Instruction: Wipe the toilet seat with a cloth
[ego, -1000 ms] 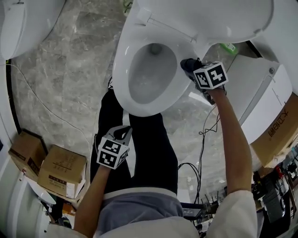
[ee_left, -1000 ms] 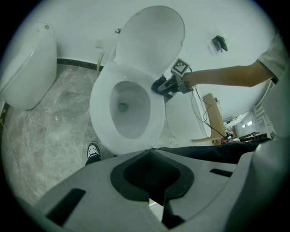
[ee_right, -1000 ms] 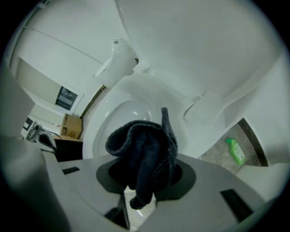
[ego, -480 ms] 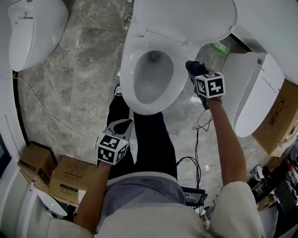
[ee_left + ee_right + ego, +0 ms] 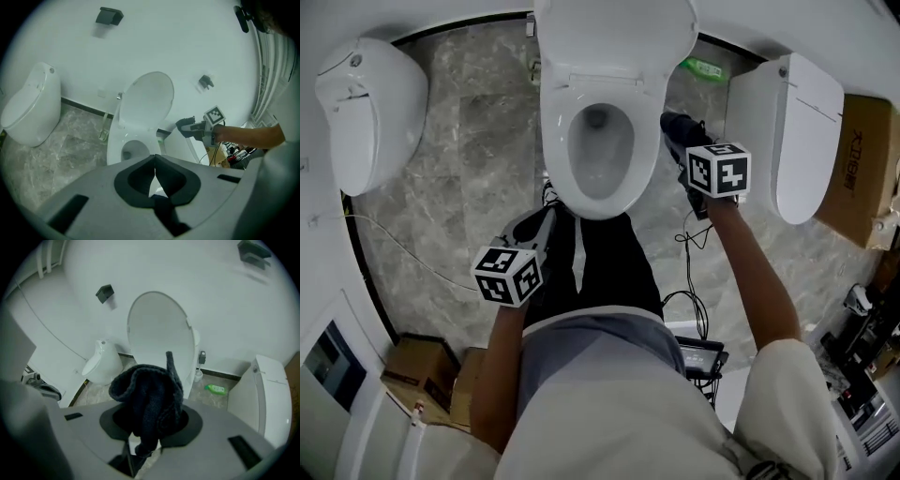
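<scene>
A white toilet stands at the top middle with its lid [image 5: 614,37] raised and its seat [image 5: 555,141] ringing the open bowl. My right gripper [image 5: 677,131] hangs just right of the seat, apart from it, shut on a bunched dark cloth [image 5: 150,399] that bulges out between the jaws. The cloth [image 5: 675,125] shows as a dark lump at the gripper's tip in the head view. My left gripper [image 5: 539,230] is low, over the person's dark trousers in front of the bowl, shut and empty. From the left gripper view the toilet lid [image 5: 145,101] and the right gripper [image 5: 185,127] lie ahead.
A second white toilet [image 5: 370,108] stands at the left and a white fixture [image 5: 787,131] at the right. A green bottle [image 5: 705,67] lies on the marble floor behind the toilet. Cardboard boxes [image 5: 862,159] sit far right, cables [image 5: 694,309] trail across the floor.
The head view has pulled back and turned, so the toilet now sits upright at the top. The right gripper with the cloth has come off the seat's rim to its right side.
</scene>
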Motion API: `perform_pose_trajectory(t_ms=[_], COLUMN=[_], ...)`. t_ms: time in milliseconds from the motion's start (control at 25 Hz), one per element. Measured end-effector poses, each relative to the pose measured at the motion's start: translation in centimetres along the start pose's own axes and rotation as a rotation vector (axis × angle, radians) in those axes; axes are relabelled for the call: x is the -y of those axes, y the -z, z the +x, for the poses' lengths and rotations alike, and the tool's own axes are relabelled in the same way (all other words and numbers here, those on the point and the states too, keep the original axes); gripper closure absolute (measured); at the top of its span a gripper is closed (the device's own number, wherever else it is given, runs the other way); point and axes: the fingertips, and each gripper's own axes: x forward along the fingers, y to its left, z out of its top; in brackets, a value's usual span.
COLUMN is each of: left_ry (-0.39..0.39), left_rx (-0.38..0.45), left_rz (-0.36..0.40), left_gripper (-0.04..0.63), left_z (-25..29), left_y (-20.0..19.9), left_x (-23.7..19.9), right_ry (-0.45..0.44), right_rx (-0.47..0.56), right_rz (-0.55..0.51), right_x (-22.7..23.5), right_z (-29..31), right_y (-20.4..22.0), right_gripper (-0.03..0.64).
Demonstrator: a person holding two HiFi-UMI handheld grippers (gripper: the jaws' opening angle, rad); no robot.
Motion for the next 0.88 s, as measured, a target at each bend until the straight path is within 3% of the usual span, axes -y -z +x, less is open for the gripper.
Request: perform_pose_trajectory(t_ms=[560, 880], left_ry=[0.159, 0.211], left_rx=[0.201, 0.287], left_rz=[0.178, 0.284], left_gripper=[0.584, 0.586], left_z=[-9.0, -14.4], left_y=[-10.0, -11.9], left_x=[5.9, 9.2], right_ry=[0.034, 0.037], right_rx=[0.26, 0.378], right_rz=[0.019, 0.005], right_x=[-9.8, -15.5], right_z=[-16.0, -21.9], right_y=[-1.6, -2.2], right_gripper=[0.5, 0.502])
